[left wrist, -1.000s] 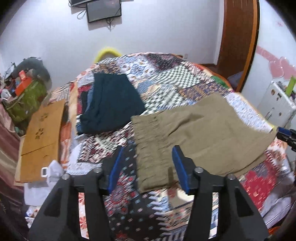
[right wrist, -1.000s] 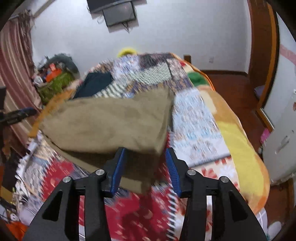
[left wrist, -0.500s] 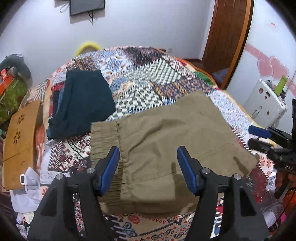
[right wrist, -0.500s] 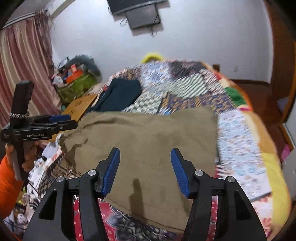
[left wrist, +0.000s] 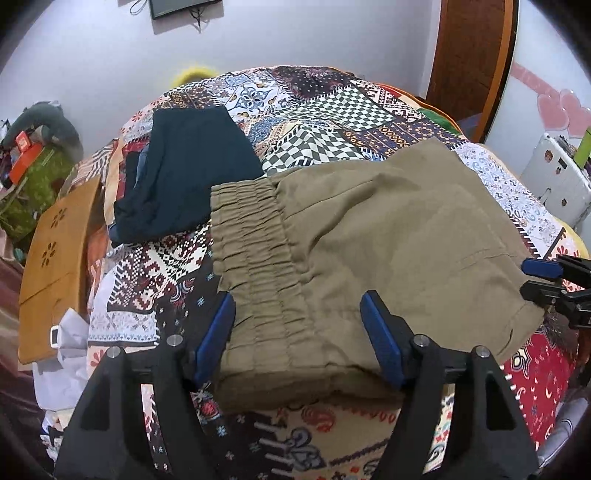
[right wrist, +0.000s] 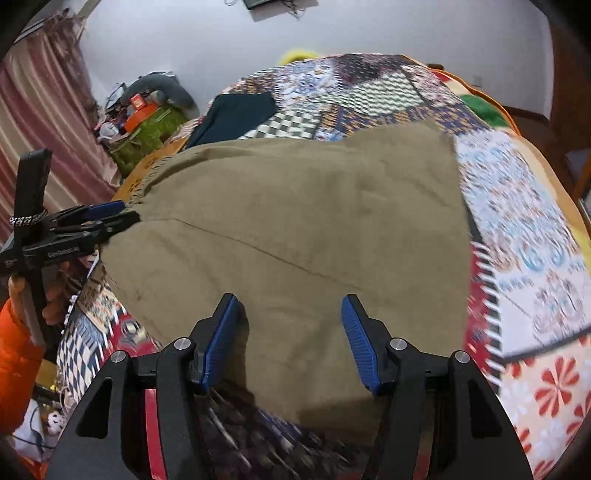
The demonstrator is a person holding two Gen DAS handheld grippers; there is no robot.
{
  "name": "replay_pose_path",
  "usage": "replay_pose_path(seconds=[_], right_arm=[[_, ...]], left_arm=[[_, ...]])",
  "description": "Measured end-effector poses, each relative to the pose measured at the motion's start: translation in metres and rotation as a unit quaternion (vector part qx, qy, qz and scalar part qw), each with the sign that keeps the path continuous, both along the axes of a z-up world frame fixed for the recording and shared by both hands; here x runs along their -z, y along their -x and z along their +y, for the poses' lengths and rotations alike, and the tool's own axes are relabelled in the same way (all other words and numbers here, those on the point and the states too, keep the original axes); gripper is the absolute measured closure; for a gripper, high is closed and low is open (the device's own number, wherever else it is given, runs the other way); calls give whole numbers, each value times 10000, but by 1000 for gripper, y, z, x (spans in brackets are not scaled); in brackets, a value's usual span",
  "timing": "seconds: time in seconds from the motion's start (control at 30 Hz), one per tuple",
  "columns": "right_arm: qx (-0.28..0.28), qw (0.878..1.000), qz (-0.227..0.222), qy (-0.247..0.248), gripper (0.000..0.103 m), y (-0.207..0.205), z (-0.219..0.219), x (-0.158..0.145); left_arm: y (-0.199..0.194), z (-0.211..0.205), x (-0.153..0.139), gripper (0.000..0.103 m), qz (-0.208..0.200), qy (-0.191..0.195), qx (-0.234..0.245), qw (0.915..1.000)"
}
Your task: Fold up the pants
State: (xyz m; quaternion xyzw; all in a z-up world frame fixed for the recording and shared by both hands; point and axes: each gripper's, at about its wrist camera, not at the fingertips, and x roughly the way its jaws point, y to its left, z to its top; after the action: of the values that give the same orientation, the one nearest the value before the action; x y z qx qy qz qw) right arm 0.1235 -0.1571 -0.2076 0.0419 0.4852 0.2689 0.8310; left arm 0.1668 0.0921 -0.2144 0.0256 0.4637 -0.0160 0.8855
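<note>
Both grippers lowered closer over folded khaki pants (left wrist: 369,236) on patchwork bed (left wrist: 332,110); left gripper (left wrist: 299,336) and right gripper (right wrist: 288,339) fingers apart.

Pants (left wrist: 388,236): plain olive-khaki throughout, waistband included; folded garment (left wrist: 184,170) lying beyond them: solid dark teal-navy. Bedspread (left wrist: 332,110): patchwork print of black-and-white checks, blue-and-white tile medallions, brown-and-white geometric bands and red floral panels, with an orange-yellow border (right wrist: 495,107) at the far right edge. Left gripper (left wrist: 297,325) and right gripper (right wrist: 286,332): black bodies with blue finger pads; board (left wrist: 55,258) at the bedside: tan with flower-shaped cutouts; wall (left wrist: 295,33): pale lilac-white; curtain (right wrist: 40,110): pink-and-cream stripes.
</note>
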Motion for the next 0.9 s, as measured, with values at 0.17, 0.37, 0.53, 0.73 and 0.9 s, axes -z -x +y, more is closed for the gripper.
replay_pose_path(seconds=[0.17, 0.37, 0.53, 0.73, 0.9], right_arm=[[278, 9994, 77, 212, 50, 13, -25, 4], [561, 9980, 63, 277, 51, 26, -52, 3], [818, 9960, 158, 335, 51, 31, -66, 10], [745, 9951, 5, 655, 51, 33, -67, 2], [865, 9943, -217, 588, 49, 27, -75, -14]], left_arm=[[10, 6, 0, 27, -9, 51, -133, 9999], [15, 6, -2, 27, -26, 52, -230, 9997], [16, 7, -1, 27, -33, 95, -290, 9995], [12, 7, -5, 27, 69, 132, -337, 9993], [8, 14, -24, 28, -72, 59, -512, 9986]])
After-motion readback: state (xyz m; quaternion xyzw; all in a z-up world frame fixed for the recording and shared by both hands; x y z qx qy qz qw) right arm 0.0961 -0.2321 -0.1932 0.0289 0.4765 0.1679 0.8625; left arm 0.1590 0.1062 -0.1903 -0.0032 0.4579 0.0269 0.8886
